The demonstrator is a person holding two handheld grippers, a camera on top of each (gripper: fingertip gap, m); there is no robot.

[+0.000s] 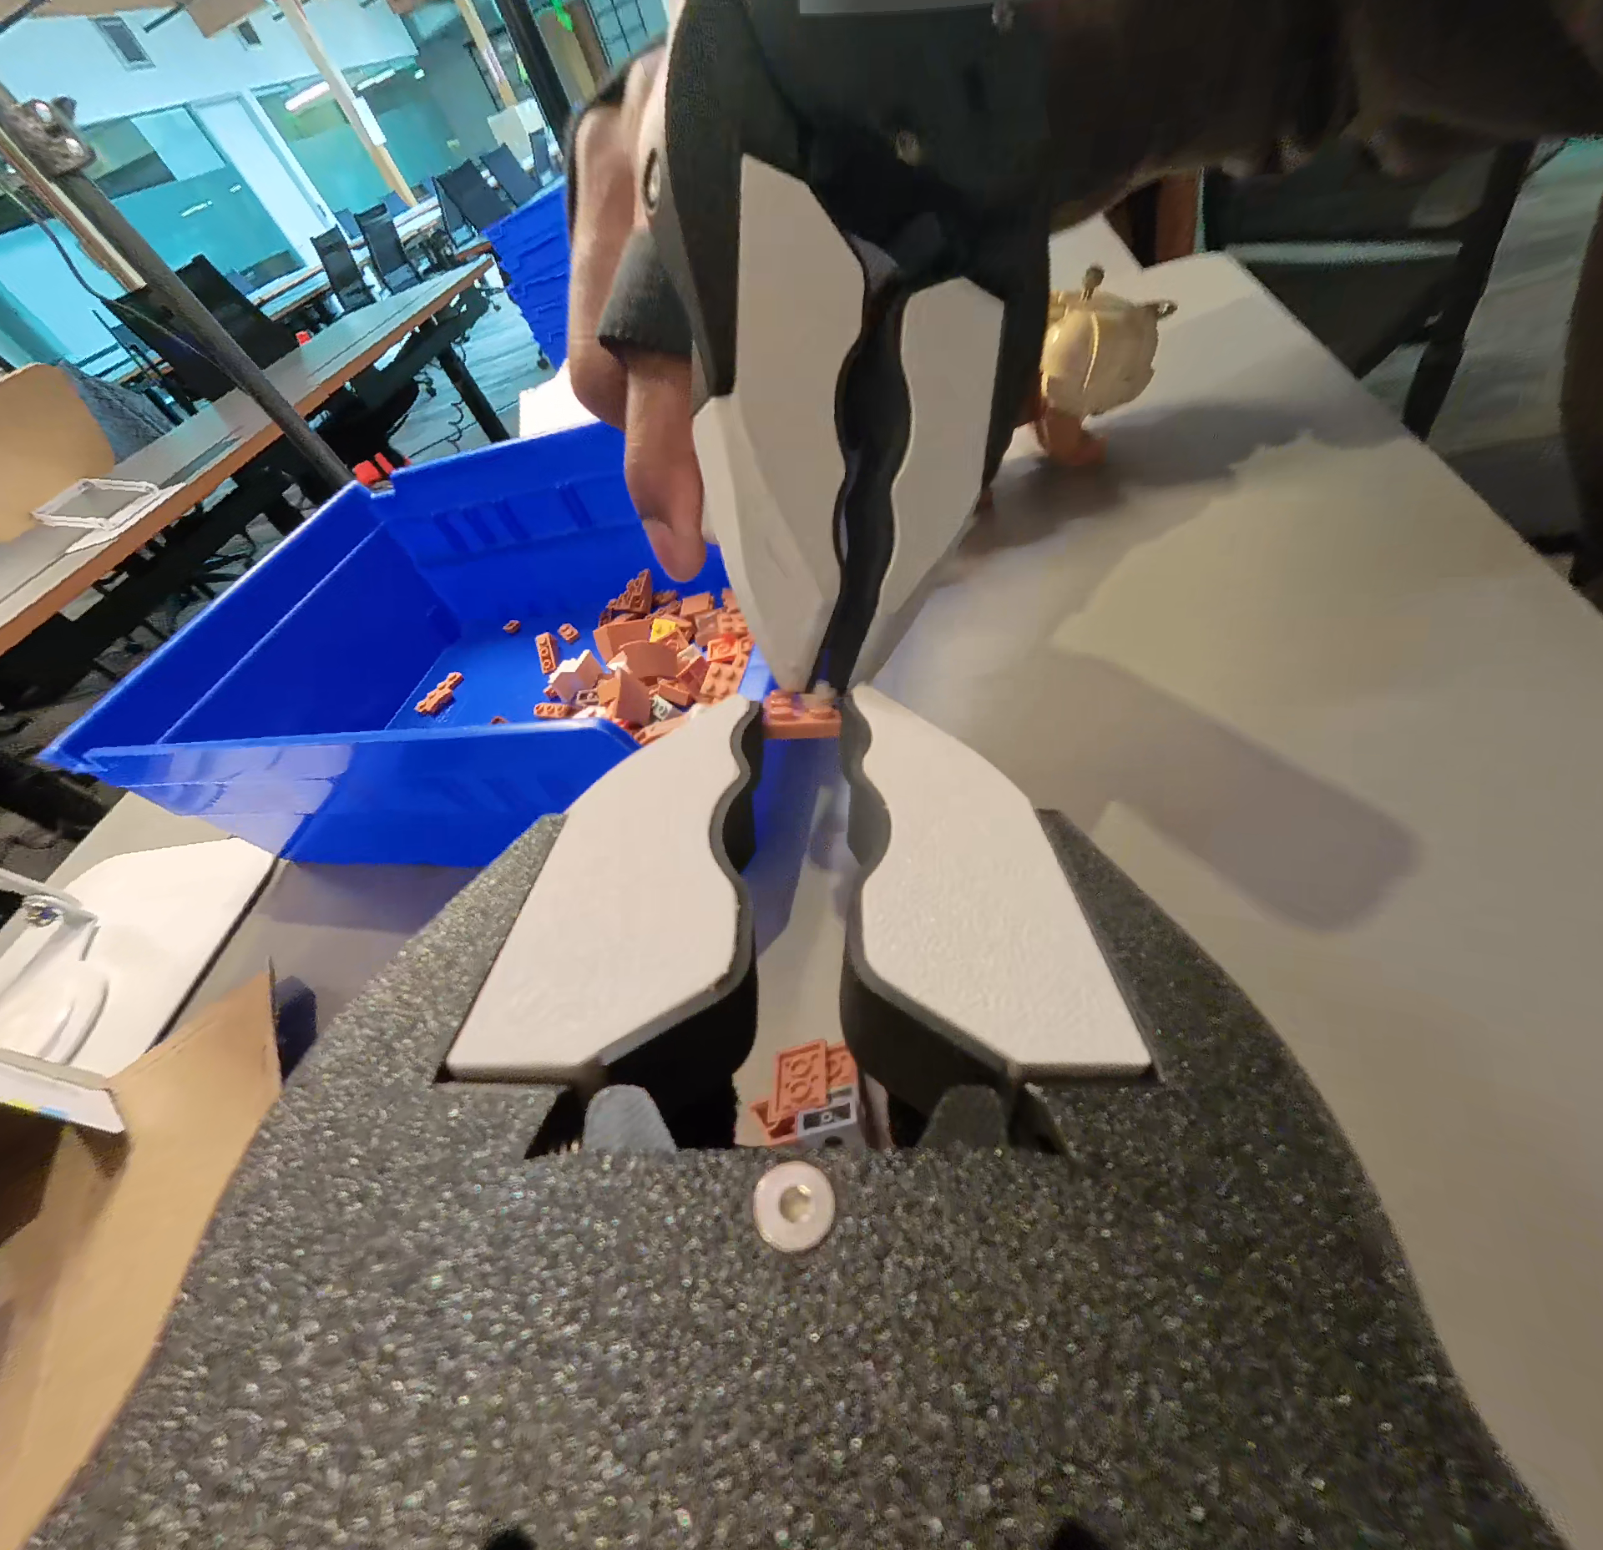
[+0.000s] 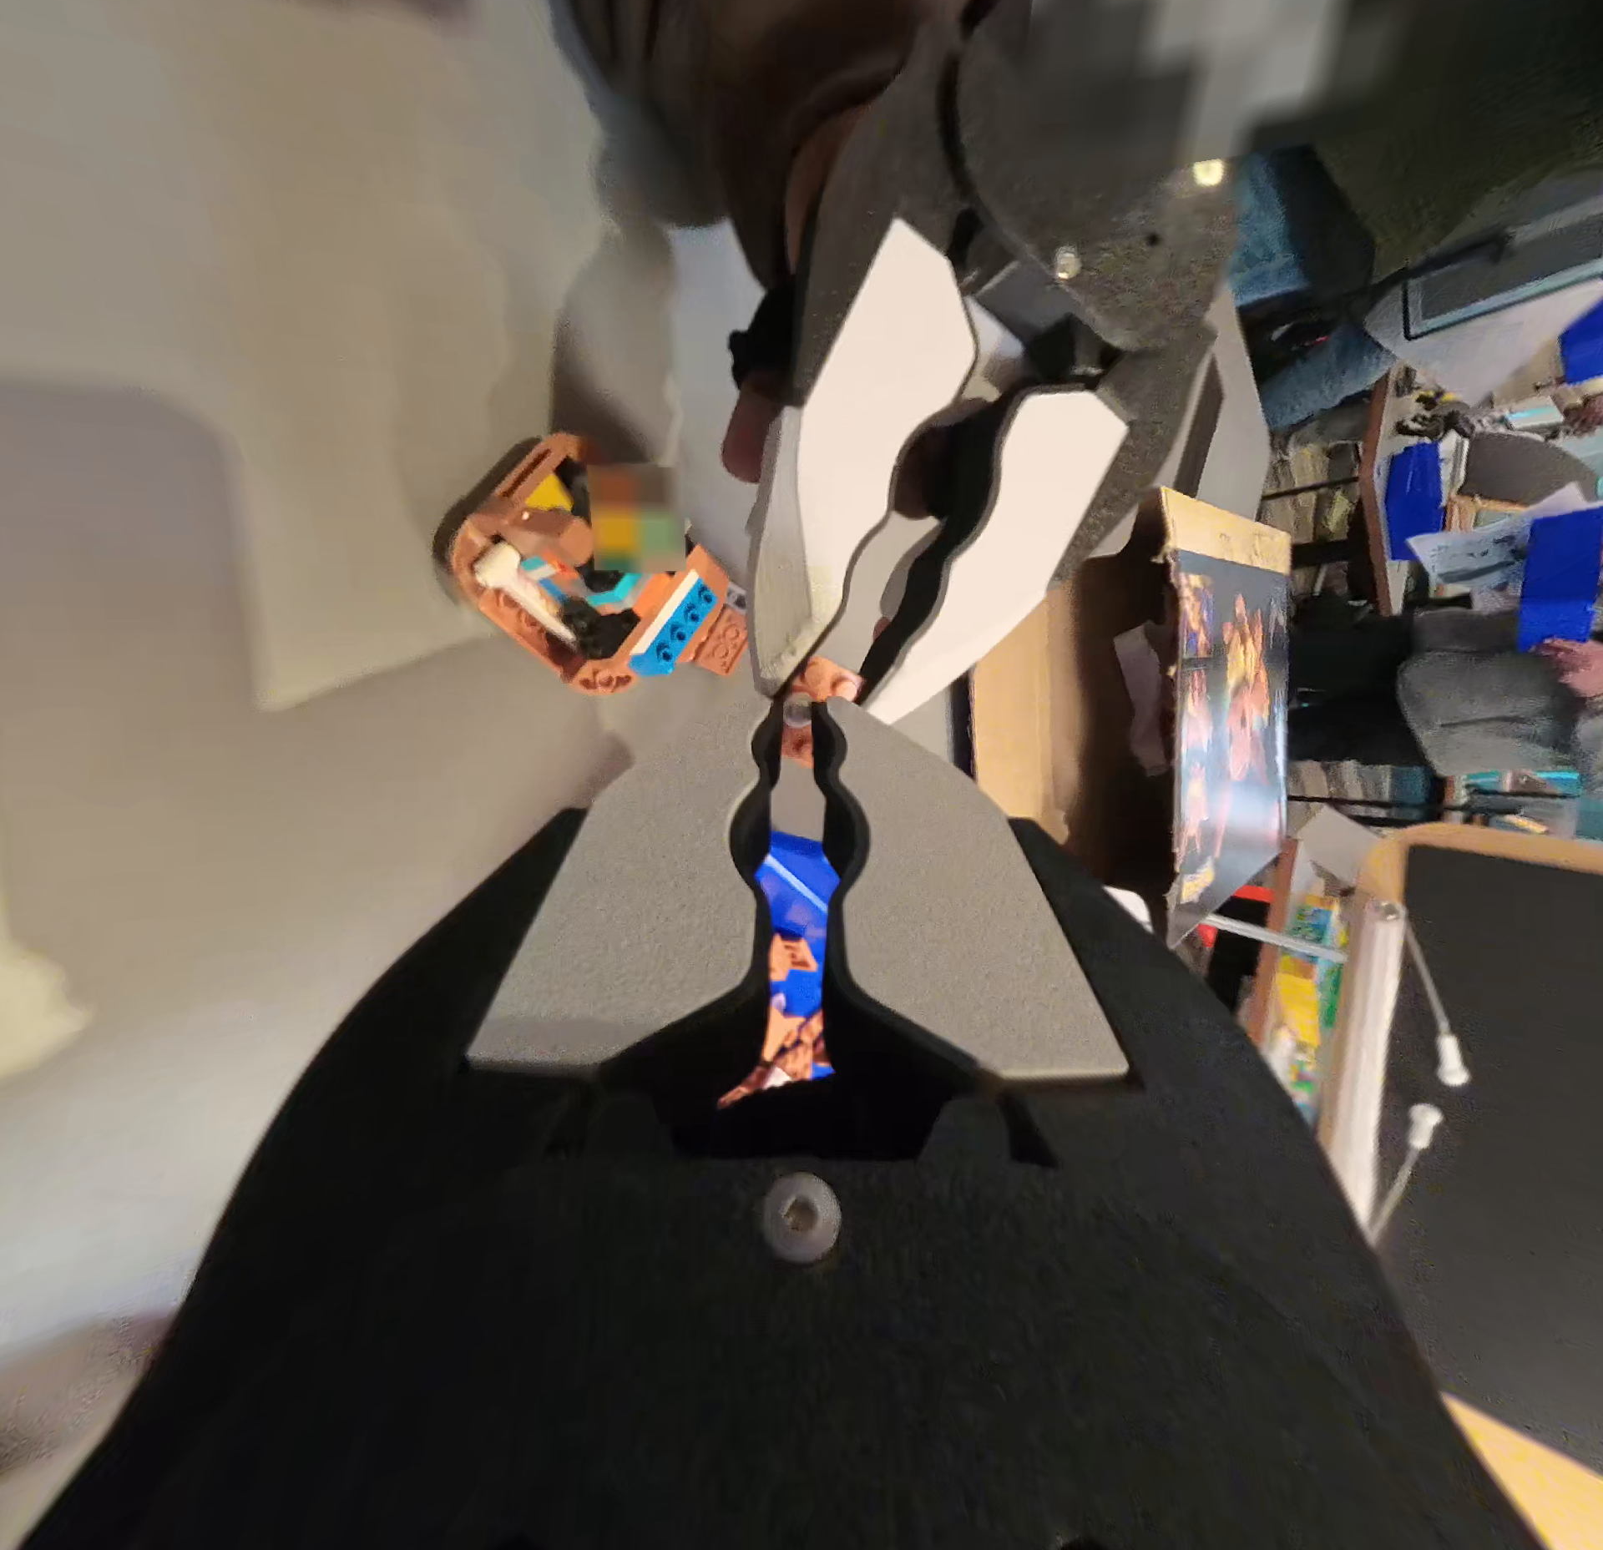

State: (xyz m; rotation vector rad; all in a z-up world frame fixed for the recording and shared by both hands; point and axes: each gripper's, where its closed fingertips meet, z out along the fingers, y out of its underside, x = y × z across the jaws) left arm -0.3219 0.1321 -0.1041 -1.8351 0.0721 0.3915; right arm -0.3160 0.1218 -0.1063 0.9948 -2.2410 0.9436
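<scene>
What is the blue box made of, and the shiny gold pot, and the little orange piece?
Blue box: looks like glossy moulded plastic, with ribbed walls. Gold pot: probably polished metal, it mirrors light. Little orange piece: hard matte plastic with studs, pinched between both grippers' fingers.

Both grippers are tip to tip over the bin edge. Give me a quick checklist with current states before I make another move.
1. Left gripper clamped on the brown plate: ok, held at the fingertips.
2. Right gripper shut on a small piece: ok, but the piece itself is too hidden to identify.
3. The two pieces aligned stud to stud: cannot tell, the contact is covered.
4. Blue bin below to catch a drop: only partly, the tips sit over its near corner.
5. Small brick model on the table, away from both grippers: ok.
</scene>
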